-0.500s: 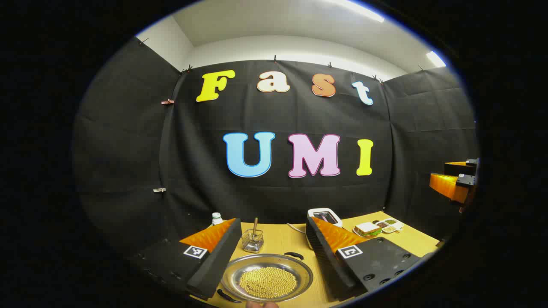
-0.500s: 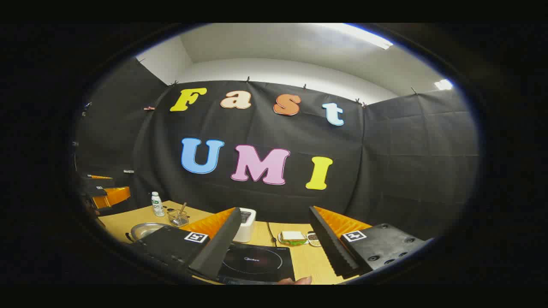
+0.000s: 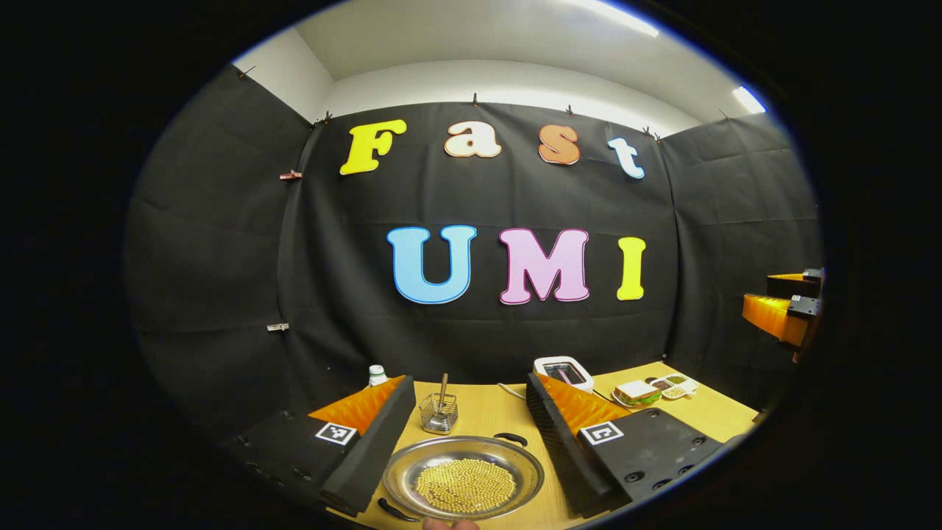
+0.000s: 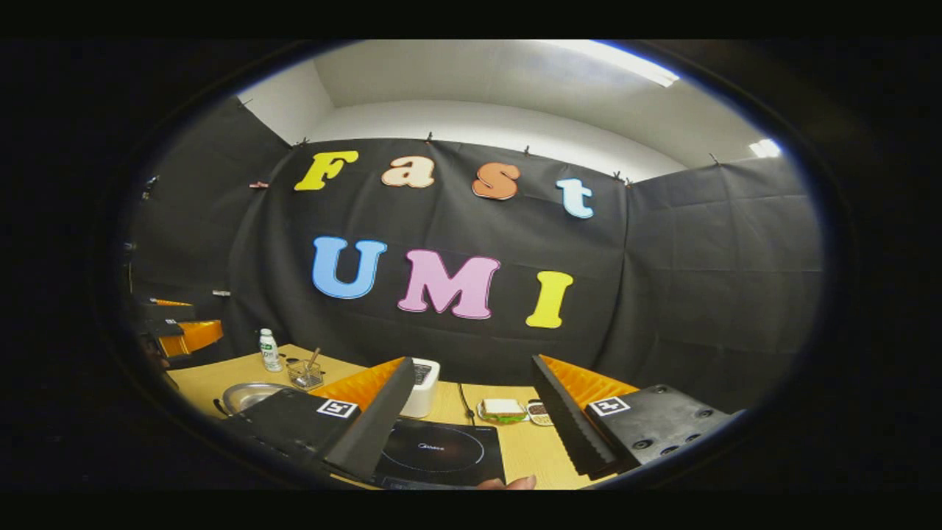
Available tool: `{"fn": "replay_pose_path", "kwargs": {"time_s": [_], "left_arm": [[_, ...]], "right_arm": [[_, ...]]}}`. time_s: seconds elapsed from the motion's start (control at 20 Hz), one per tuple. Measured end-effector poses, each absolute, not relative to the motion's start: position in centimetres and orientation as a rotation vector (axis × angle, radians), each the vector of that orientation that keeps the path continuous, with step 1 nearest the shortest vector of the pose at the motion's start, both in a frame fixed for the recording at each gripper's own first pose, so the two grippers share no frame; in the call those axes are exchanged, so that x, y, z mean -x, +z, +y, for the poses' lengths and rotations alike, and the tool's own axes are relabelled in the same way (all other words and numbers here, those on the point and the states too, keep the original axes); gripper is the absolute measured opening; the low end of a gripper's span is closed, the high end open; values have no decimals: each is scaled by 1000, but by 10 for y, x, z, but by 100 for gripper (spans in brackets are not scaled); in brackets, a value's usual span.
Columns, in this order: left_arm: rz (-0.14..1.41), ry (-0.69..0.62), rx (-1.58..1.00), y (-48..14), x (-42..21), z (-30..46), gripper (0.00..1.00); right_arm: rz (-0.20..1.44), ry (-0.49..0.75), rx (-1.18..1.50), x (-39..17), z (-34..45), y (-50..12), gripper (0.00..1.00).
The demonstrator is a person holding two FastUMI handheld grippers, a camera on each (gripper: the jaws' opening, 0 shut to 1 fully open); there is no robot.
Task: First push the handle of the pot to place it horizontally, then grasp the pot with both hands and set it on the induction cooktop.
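Pot (image 3: 464, 478) with yellow beads lies on the worktop (image 3: 486, 412), just ahead between the spread fingers of the left tool (image 3: 464, 434); the right tool (image 4: 471, 423), also released, faces the cooktop (image 4: 441, 449).

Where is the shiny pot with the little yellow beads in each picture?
Left gripper view: the pot sits low in the middle, between the left gripper fingers.
Right gripper view: pot at lower left, partly hidden by a finger.
Shared landmark: the wire basket behind it.
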State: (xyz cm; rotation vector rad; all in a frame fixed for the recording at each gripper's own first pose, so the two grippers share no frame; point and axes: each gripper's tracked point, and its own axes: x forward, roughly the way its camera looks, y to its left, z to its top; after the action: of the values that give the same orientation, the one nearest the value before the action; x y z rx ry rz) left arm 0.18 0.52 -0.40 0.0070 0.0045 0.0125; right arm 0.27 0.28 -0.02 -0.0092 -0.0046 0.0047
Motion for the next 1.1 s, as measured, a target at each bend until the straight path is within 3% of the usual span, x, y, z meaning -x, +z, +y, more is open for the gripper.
{"fn": "replay_pose_path", "kwargs": {"time_s": [0.8, 1.0, 1.1], "left_arm": [[-30, -22, 9, 4, -2, -4, 92], [-29, -70, -5, 11, 14, -9, 7], [9, -136, -9, -1, 9, -24, 5]], "right_arm": [[-8, 13, 25, -7, 6, -1, 98], [-10, 9, 29, -8, 6, -1, 98], [-9, 10, 29, -7, 7, -1, 98]]}}
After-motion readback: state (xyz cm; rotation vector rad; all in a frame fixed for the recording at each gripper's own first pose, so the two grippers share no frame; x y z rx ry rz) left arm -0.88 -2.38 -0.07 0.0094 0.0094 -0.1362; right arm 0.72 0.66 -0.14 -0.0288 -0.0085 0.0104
